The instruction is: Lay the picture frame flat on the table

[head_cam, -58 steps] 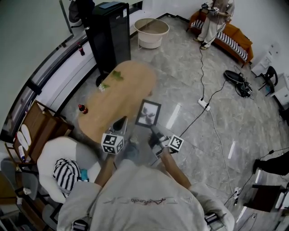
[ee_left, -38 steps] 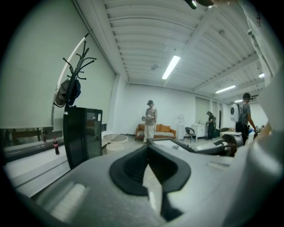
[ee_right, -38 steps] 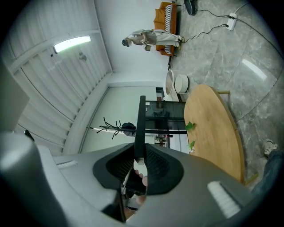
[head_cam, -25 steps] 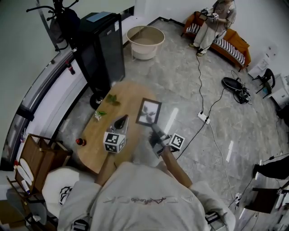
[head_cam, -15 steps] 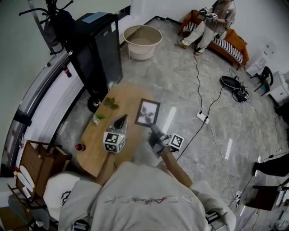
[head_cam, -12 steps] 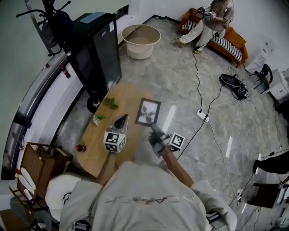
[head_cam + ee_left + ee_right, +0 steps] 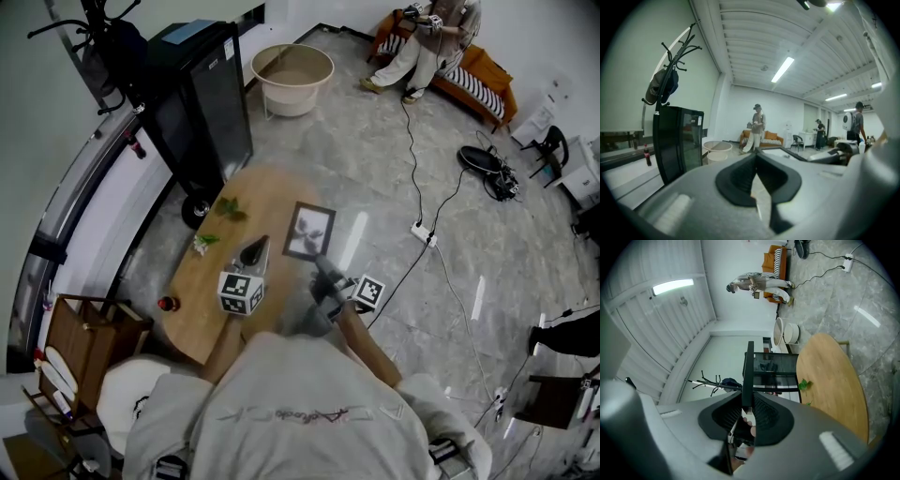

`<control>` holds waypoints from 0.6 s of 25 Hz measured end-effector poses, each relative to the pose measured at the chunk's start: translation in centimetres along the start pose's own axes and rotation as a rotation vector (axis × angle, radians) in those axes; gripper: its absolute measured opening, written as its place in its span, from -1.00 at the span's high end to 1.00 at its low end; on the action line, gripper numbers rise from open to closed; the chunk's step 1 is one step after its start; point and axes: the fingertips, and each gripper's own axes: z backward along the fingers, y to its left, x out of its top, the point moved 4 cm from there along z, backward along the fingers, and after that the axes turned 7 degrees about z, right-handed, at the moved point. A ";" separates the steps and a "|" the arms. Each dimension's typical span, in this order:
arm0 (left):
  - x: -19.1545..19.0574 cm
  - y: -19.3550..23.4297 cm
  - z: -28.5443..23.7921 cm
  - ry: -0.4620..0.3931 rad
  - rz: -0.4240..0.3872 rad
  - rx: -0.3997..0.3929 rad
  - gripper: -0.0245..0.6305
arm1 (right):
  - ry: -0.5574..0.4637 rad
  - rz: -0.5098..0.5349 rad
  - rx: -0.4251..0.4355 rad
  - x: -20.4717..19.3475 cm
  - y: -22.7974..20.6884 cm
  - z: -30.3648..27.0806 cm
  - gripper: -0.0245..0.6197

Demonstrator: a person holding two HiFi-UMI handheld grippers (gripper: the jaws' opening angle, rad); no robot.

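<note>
A black picture frame (image 7: 309,232) with a grey plant print hangs in the air over the right edge of the oval wooden table (image 7: 234,272). My right gripper (image 7: 320,263) is shut on its lower edge. In the right gripper view the frame (image 7: 749,373) shows edge-on, standing up out of the closed jaws of the right gripper (image 7: 747,405). My left gripper (image 7: 255,249) hovers over the table to the left of the frame, apart from it. Its jaws meet with nothing between them in the left gripper view (image 7: 756,160).
Two green sprigs (image 7: 228,208) and a small red bottle (image 7: 167,303) lie on the table. A black cabinet (image 7: 202,89) and a beige tub (image 7: 292,70) stand beyond it. A power strip (image 7: 422,232) with its cable lies on the marble floor at right. A person (image 7: 424,33) sits on an orange sofa.
The head view has shifted, so the table and the bottle sit lower and nearer in the picture. The frame stays in my right gripper; both grippers keep their places.
</note>
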 end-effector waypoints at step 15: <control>0.0 0.7 -4.0 0.008 0.052 0.078 0.92 | 0.049 -0.023 0.000 4.4 -2.0 -1.9 0.69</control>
